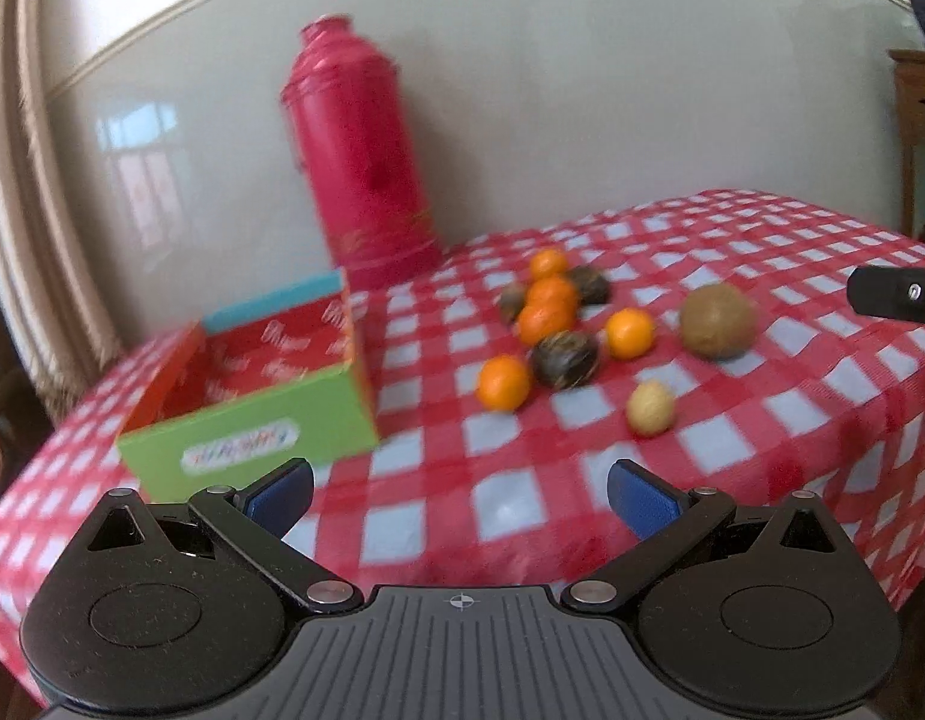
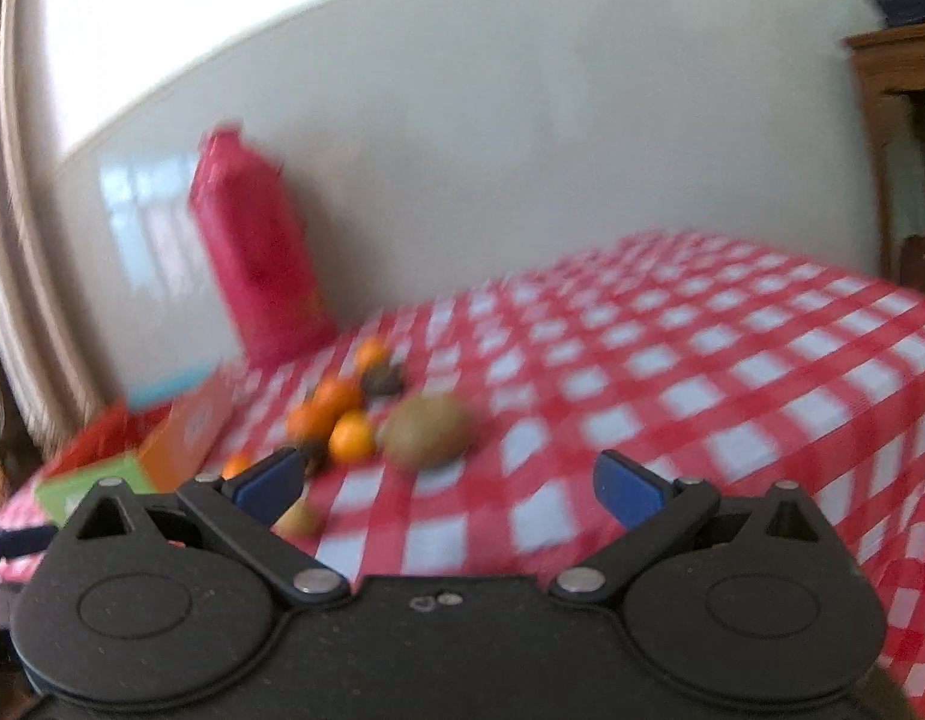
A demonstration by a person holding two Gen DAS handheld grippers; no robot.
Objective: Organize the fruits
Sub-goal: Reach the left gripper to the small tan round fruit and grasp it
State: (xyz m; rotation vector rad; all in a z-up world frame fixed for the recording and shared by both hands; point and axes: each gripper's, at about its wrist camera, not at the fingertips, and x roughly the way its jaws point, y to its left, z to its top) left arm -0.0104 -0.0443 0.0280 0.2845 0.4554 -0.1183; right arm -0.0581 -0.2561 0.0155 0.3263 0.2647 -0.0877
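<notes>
Orange fruits: five small round oranges lie in a loose group on the checked cloth, to the right of the box.
Dark fruits: three dark round ones sit among the oranges, some touching them; the blur hides what kind they are.
Brown fruit: one large brown-green fruit lies at the far right of the group, a little apart from it.
Pale fruit: one small yellowish fruit lies on the near side of the group, alone.
Box: open on top, green front wall with a label, orange side, red printed inside; I see no fruit in it.
Flask: a tall red flask stands behind the box, near the wall.
My left gripper: the blue pads are wide apart and hold nothing; it is above the near edge of the cloth, right of the box.
My right gripper: also wide apart and holding nothing.
Left view only: the inside of the box, and a black part of my other gripper at the right edge.
Right view only: much more blurred; the box is low at the left and the pale fruit is half hidden behind my left pad.
</notes>
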